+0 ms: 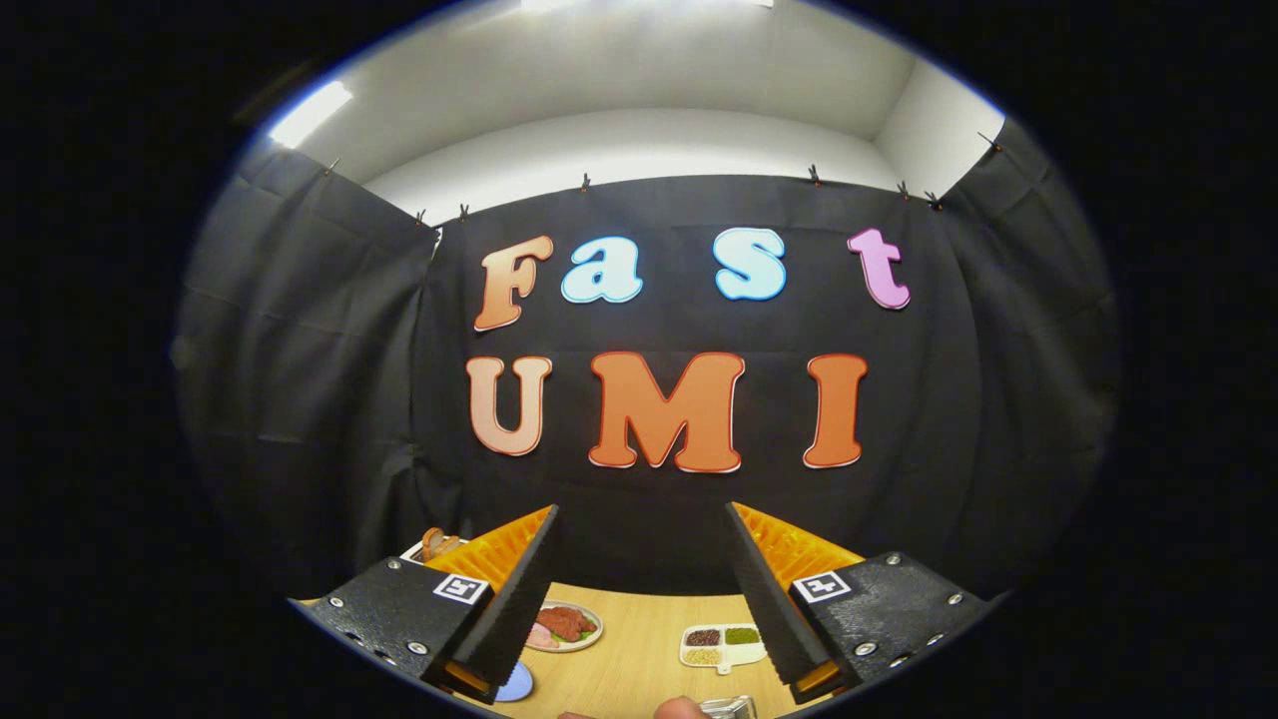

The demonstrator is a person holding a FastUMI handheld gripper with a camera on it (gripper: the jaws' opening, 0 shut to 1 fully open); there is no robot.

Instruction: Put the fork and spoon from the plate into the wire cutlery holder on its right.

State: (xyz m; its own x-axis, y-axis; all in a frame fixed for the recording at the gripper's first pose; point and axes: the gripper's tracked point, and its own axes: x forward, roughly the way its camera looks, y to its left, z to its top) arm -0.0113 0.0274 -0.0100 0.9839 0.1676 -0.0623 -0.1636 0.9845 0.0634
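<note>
My gripper (640,509) is held high and level, facing the booth's back wall, with its fingers wide open and nothing between them. Low between the fingers lies the wooden table (639,649). A small metallic piece (727,707) peeks up at the table's near side, too cut off to tell what it is. Beside it is a rounded bit of what looks like a person's fingertip (683,708).
On the table beyond the fingers lie a plate with meat slices (566,627) and a white divided dish of grains (721,644). A blue disc (516,684) sits by the left finger. A brown bread-like item (435,544) rests behind the left finger.
</note>
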